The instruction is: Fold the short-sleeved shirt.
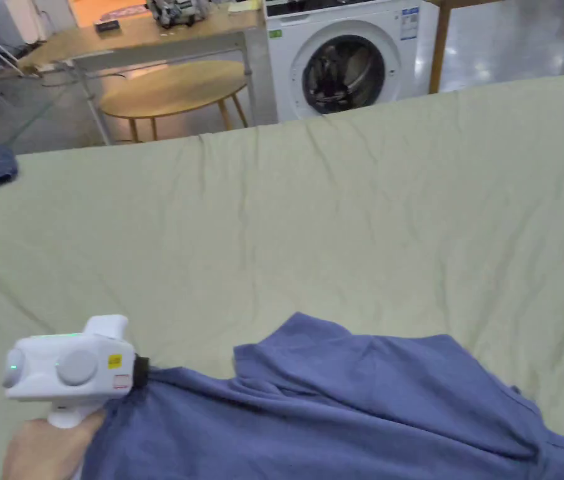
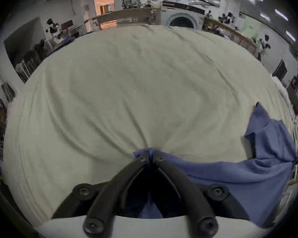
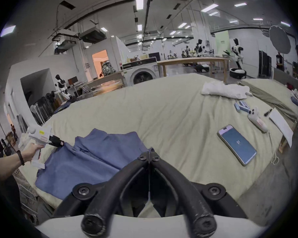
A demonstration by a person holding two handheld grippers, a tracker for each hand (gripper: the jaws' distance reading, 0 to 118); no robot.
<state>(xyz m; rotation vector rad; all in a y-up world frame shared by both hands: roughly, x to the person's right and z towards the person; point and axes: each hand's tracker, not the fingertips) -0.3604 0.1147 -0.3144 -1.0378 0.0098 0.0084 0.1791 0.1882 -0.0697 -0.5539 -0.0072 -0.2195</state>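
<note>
While clamped, both grippers pinch shirt (image 1: 337, 400).

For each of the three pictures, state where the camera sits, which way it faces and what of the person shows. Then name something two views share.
Head view: from the person's head, down across the bed sheet; left gripper and a hand show.
Left gripper view: on that gripper, low over the sheet; jaws shut on the blue shirt.
Right gripper view: on the right gripper, facing the room; a forearm shows.
Shared: washing machine.
</note>
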